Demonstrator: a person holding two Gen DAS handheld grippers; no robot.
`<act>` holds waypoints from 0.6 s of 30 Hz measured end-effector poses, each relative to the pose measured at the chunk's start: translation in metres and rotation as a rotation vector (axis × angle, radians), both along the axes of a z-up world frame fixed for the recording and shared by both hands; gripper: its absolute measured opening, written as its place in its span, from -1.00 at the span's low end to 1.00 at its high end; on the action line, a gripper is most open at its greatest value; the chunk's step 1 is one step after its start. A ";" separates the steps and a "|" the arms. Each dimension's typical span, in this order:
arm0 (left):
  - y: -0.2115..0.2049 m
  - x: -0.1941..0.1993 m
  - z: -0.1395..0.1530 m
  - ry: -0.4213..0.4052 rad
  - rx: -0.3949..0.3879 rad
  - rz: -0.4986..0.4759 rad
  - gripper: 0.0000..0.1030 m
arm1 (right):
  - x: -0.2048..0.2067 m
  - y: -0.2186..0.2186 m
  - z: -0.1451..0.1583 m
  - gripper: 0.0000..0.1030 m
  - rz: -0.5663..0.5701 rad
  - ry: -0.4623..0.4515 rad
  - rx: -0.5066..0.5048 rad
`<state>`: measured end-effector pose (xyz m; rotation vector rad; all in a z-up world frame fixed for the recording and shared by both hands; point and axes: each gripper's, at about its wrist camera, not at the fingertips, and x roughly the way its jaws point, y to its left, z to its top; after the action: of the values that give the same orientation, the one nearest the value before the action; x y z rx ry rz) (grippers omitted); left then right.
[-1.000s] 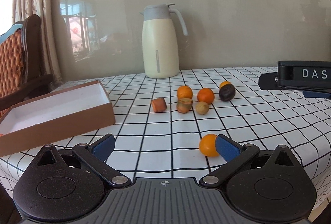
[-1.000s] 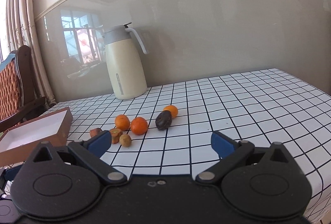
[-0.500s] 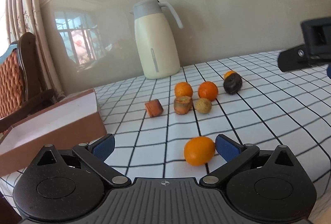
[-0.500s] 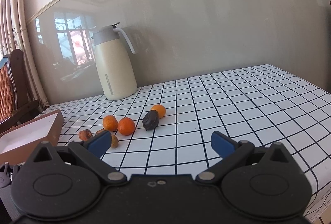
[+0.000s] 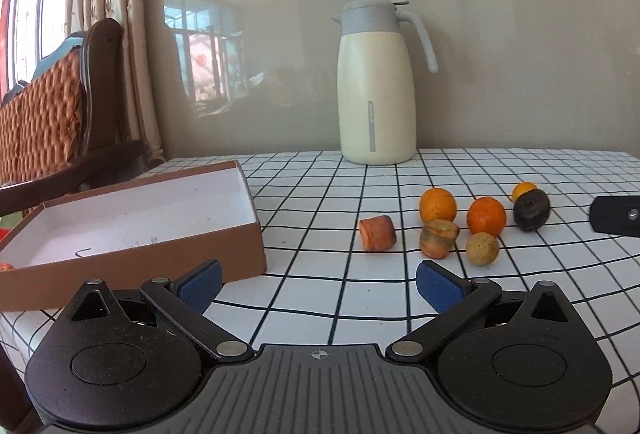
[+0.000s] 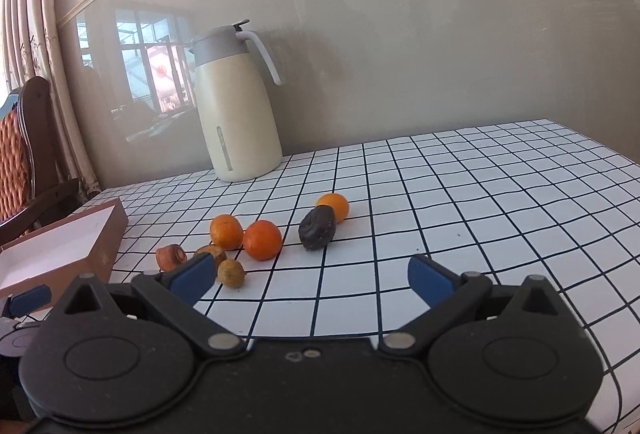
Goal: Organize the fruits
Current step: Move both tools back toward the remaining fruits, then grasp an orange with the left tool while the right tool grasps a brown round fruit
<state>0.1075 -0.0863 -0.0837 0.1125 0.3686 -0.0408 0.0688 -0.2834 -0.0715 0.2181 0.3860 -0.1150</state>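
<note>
Several fruits lie grouped on the checked tablecloth: two oranges (image 5: 437, 204) (image 5: 486, 215), a small orange (image 5: 524, 189) behind a dark fruit (image 5: 531, 209), a carrot piece (image 5: 377, 232), a brownish stub (image 5: 438, 238) and a yellow-brown round fruit (image 5: 482, 248). They also show in the right wrist view, oranges (image 6: 226, 231) (image 6: 262, 239), dark fruit (image 6: 317, 227). A brown box (image 5: 132, 258) with white inside lies left. My left gripper (image 5: 318, 284) is open and empty, near the box corner. My right gripper (image 6: 312, 276) is open and empty before the fruits.
A cream thermos jug (image 5: 376, 85) stands at the back by the wall. A wooden chair (image 5: 48, 121) is left of the table. Part of my right gripper (image 5: 616, 213) shows at the right edge of the left wrist view.
The left wrist view has swung left and back; the orange that lay by the left gripper's right finger is out of view. The right gripper moved closer to the fruits.
</note>
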 end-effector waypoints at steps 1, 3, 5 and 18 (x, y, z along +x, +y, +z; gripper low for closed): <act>-0.002 -0.004 0.001 -0.003 -0.008 -0.025 1.00 | 0.001 0.001 -0.001 0.88 0.000 0.001 -0.003; -0.010 -0.011 0.000 0.002 0.002 -0.082 1.00 | 0.001 0.001 -0.002 0.88 -0.007 -0.001 -0.007; -0.019 -0.016 -0.004 0.019 0.009 -0.131 1.00 | 0.001 -0.004 -0.002 0.88 -0.020 0.001 -0.002; -0.059 -0.010 -0.016 0.090 -0.001 -0.254 0.70 | -0.002 -0.024 -0.001 0.88 -0.063 -0.001 0.001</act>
<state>0.0977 -0.1455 -0.0993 0.1567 0.4423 -0.2972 0.0669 -0.3075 -0.0721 0.2314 0.3781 -0.1771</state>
